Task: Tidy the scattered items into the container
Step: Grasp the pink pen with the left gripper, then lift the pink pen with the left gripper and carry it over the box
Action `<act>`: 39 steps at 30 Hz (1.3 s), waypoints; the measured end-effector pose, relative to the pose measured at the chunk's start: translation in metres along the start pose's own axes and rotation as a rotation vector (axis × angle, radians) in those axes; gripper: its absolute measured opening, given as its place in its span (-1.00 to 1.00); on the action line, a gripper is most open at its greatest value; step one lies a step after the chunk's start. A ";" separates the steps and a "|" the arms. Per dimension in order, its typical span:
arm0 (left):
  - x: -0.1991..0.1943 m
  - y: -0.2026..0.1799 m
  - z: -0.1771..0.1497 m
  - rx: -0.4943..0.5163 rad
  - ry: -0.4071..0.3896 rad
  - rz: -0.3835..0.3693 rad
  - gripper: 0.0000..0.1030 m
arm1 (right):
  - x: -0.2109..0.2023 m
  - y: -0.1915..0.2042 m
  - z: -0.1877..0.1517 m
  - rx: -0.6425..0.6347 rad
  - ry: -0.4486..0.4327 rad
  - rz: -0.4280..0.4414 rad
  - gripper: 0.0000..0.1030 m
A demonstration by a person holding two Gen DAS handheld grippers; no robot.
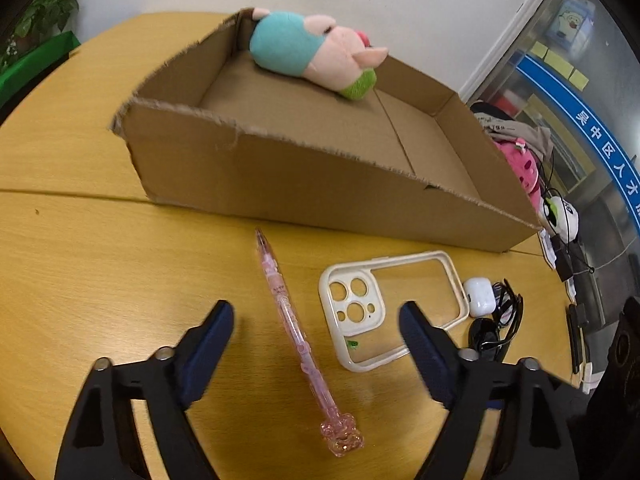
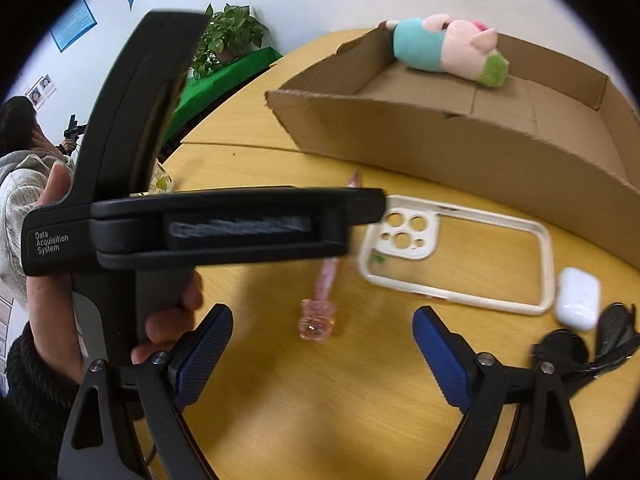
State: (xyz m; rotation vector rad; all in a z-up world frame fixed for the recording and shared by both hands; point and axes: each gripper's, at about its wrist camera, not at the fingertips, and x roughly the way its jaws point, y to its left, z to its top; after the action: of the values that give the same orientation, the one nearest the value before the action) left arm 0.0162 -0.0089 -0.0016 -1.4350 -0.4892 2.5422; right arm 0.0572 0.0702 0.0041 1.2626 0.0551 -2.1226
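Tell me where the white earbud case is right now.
The white earbud case lies on the wooden table, touching the far corner of the phone case, with the black sunglasses beside it. In both wrist views it sits right of centre, outside the cardboard box.

"Data Acquisition System" on left claw [image 2: 362,236] body.

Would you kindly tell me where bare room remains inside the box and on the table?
Most of the box floor is bare, from the plush pig at its far wall to the near wall. The table left of the pen is free. Crowded: phone case, earbud case and sunglasses bunch together.
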 end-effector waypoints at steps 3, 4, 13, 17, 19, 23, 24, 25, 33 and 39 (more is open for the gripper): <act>0.010 0.004 0.000 -0.017 0.031 0.004 0.18 | 0.013 0.008 -0.004 -0.016 0.014 -0.018 0.46; 0.013 0.003 -0.001 -0.009 0.038 0.012 0.06 | 0.018 0.009 -0.005 -0.023 0.020 -0.017 0.36; 0.019 0.000 -0.003 0.013 0.066 -0.024 -0.49 | 0.028 0.014 -0.013 -0.049 0.057 -0.038 -0.47; 0.019 -0.002 -0.004 0.014 0.075 -0.028 -0.51 | 0.024 0.018 -0.017 -0.062 0.063 -0.047 -0.50; 0.018 -0.003 -0.005 0.012 0.075 -0.031 -0.57 | 0.021 0.020 -0.020 -0.064 0.060 -0.051 -0.51; 0.014 -0.006 -0.006 0.019 0.068 -0.017 -0.78 | 0.016 0.017 -0.027 -0.057 0.053 -0.044 -0.51; 0.012 -0.007 -0.007 0.023 0.064 -0.011 -0.80 | 0.015 0.016 -0.029 -0.052 0.050 -0.034 -0.51; 0.009 -0.008 -0.007 0.023 0.061 -0.007 -0.80 | 0.014 0.016 -0.031 -0.048 0.047 -0.026 -0.51; -0.013 -0.014 -0.004 0.026 0.024 -0.005 -0.80 | -0.011 0.027 -0.042 -0.084 -0.022 -0.010 -0.51; -0.002 -0.011 -0.008 -0.002 0.067 -0.006 -0.79 | -0.014 0.028 -0.052 -0.090 -0.011 -0.012 -0.51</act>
State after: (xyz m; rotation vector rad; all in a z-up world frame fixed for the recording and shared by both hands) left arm 0.0242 0.0018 0.0003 -1.5112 -0.4854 2.4805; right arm 0.1165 0.0738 -0.0045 1.2012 0.1522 -2.1124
